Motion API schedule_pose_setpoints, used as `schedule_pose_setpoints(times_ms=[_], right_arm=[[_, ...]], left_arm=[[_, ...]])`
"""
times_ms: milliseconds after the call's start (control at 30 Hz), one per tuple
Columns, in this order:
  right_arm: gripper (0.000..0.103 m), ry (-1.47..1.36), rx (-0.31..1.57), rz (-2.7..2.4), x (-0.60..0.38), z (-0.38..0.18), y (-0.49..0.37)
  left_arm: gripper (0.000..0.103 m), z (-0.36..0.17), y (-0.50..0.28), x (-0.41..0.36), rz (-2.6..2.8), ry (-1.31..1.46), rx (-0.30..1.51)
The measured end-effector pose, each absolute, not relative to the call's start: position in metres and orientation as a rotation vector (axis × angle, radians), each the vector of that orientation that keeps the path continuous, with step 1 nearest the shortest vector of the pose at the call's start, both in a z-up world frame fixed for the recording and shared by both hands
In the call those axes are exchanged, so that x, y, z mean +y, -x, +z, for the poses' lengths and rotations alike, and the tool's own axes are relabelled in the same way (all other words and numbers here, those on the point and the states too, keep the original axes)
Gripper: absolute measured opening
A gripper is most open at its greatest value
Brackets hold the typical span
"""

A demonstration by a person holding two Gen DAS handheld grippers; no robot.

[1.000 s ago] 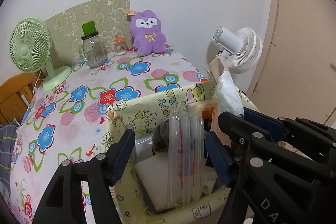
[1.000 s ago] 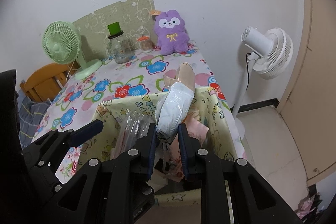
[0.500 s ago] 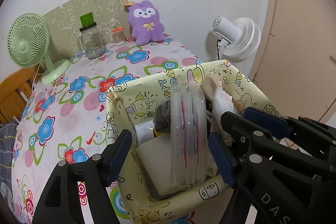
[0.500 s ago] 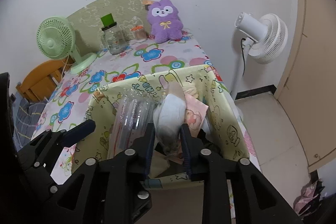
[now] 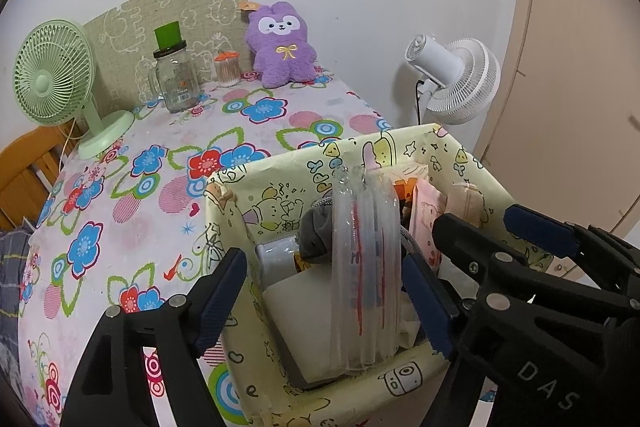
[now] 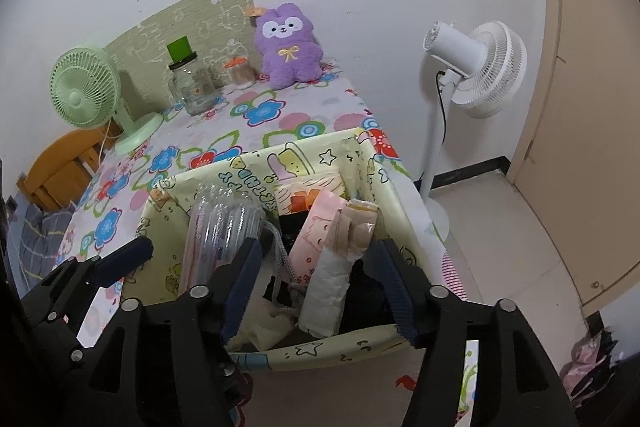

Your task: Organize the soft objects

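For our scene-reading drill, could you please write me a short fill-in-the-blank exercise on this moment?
1. The plush toy by the wall is ____ in colour.
2. The desk fan on the table is ____ in colour.
3. The glass jar has a ____ lid.
4. The clear bags stand inside the yellow ____.

Missing: purple; green; green; bin

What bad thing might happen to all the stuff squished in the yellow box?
The clear plastic bundle stands tall above the box rim and may tip out. The white packet, between the right gripper's opening jaws, leans loosely and might slump over. The box sits at the table's edge and might get nudged off.
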State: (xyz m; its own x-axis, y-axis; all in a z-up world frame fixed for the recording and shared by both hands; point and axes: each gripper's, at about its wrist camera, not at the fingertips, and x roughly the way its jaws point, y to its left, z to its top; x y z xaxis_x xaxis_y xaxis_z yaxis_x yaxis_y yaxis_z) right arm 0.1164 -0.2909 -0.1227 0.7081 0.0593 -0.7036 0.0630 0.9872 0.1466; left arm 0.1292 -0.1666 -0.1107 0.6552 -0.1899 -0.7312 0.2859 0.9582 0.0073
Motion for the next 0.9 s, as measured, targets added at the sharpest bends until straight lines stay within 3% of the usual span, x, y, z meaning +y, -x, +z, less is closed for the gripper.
schedule_pose_setpoints(times_ms=[900], right_arm=[[0.090, -0.106, 0.648, 0.089, -0.225, -0.070, -0.104]], left_arm=[[0.094, -0.057, -0.105, -0.083, -0.163, -0.039, 0.681]])
